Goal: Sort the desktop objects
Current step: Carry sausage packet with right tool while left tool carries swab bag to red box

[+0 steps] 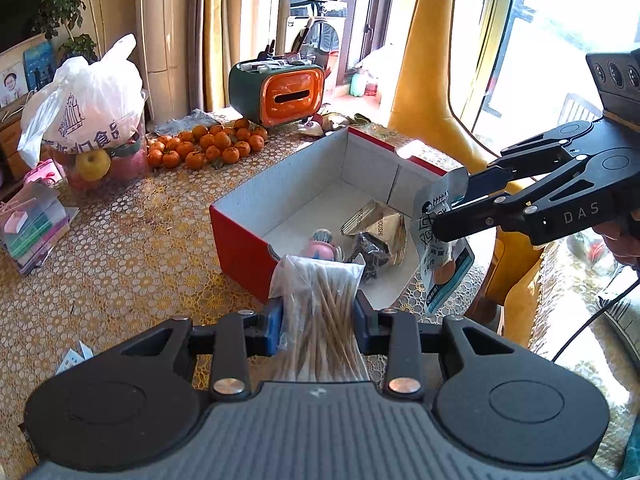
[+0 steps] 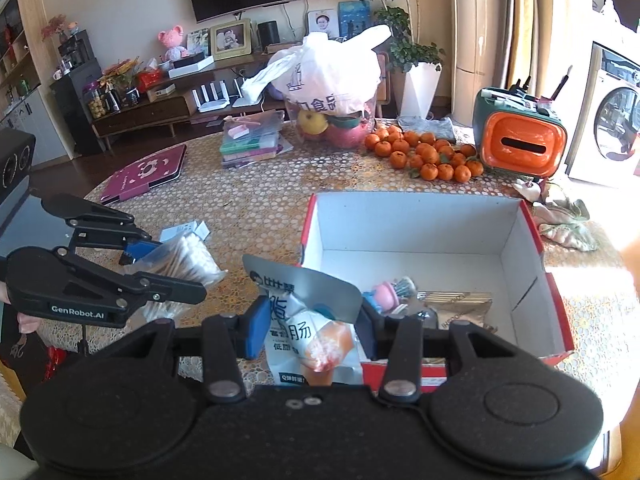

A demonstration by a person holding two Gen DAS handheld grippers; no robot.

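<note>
The left gripper (image 1: 318, 316) is clamped on a clear bag of cotton swabs (image 1: 320, 312), its blue pads pressing the bag from both sides; the bag sticks out forward past the fingertips and hangs above the table (image 1: 132, 248), just short of the near wall of the red box (image 1: 240, 240). The right gripper (image 2: 312, 330) is clamped on a sausage snack packet (image 2: 308, 320), which stands between its pads with its silver top edge fanning out above them, at the box's near left corner. Inside the box lie a pink toy (image 2: 386, 292) and a gold foil packet (image 2: 456, 304). Tangerines (image 2: 424, 154) sit in a heap farther back.
</note>
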